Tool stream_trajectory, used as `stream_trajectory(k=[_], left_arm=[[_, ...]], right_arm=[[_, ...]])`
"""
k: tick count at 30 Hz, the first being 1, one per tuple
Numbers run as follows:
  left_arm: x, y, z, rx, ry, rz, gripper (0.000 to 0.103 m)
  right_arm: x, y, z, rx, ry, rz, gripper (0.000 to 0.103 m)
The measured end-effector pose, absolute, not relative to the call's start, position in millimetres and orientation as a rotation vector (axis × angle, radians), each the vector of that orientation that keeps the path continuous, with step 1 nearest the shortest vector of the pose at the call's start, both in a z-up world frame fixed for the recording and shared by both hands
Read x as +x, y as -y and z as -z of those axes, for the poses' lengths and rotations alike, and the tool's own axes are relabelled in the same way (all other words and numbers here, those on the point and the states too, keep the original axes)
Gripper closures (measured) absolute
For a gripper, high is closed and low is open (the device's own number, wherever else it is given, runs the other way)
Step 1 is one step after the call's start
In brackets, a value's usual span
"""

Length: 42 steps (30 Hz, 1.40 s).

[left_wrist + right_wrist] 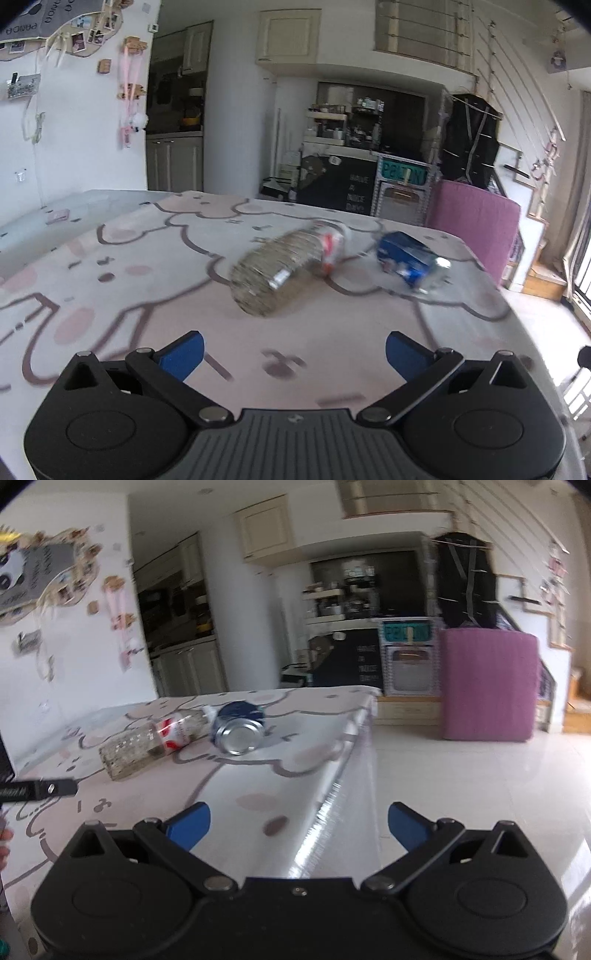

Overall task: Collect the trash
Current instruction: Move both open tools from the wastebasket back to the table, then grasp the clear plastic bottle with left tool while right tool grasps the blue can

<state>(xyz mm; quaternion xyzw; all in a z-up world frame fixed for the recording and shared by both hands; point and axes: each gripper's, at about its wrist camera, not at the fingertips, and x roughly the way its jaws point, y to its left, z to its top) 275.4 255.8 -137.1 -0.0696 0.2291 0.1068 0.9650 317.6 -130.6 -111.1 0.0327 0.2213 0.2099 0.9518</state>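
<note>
So there's two bits of trash on the table (110, 258), both tipped on their sides on that pink cartoon tablecloth: a clear plastic bottle (275, 275) with a red-and-white label, and just beside its cap end, a blue can (406, 258). From the right-hand camera they look close enough to be touching near the bottle's neck, but it's too blurry for me to call it. The can's shiny end points toward the right gripper (298, 821), which hangs out over the table's edge with half the tiled floor under it, so I'd guess it's lined up that way to come at the can from the open side. The left gripper (294, 350) is low over the cloth and aimed pretty much straight at the base of the bottle, which makes sense since that's the nearest thing in its lane. Both sets of jaws are spread wide with nothing between them, blue pads well apart. No bin or bag in view, so I can't tell where this stuff ends up. Lying flat like that, both could roll if nudged, I reckon.
</note>
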Motion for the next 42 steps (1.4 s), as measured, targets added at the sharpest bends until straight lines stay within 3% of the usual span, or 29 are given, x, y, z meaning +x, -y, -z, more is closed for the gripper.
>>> stream_trajectory(k=[13,21,35,37,40,41,42], left_arm=[[374.7,-295.8,153.7,0.001,-0.419,-0.161,0.0],[397.5,-306.2,165.4,-0.037,-0.453,-0.073,0.0],[415.7,-323.5,171.6,-0.181,-0.517,-0.031,0.012],[418.2,-322.4,172.3,-0.171,-0.53,-0.036,0.02],[421.8,-315.7,173.1,-0.13,-0.55,-0.055,0.022],[421.6,-314.0,172.8,-0.118,-0.549,-0.059,0.022],[420.7,-313.2,172.5,-0.112,-0.546,-0.062,0.022]], right_arm=[[384.8,85.1,92.8,0.028,-0.431,-0.519,0.0],[438.8,47.0,87.9,-0.027,-0.435,-0.573,0.0],[544.1,-31.4,100.6,-0.057,-0.628,-0.562,0.0],[550.3,-40.1,105.6,-0.078,-0.652,-0.557,0.0],[554.0,-50.9,114.1,-0.128,-0.677,-0.526,0.0],[554.3,-53.4,115.9,-0.144,-0.676,-0.51,0.002],[553.8,-54.9,117.9,-0.155,-0.673,-0.498,0.011]])
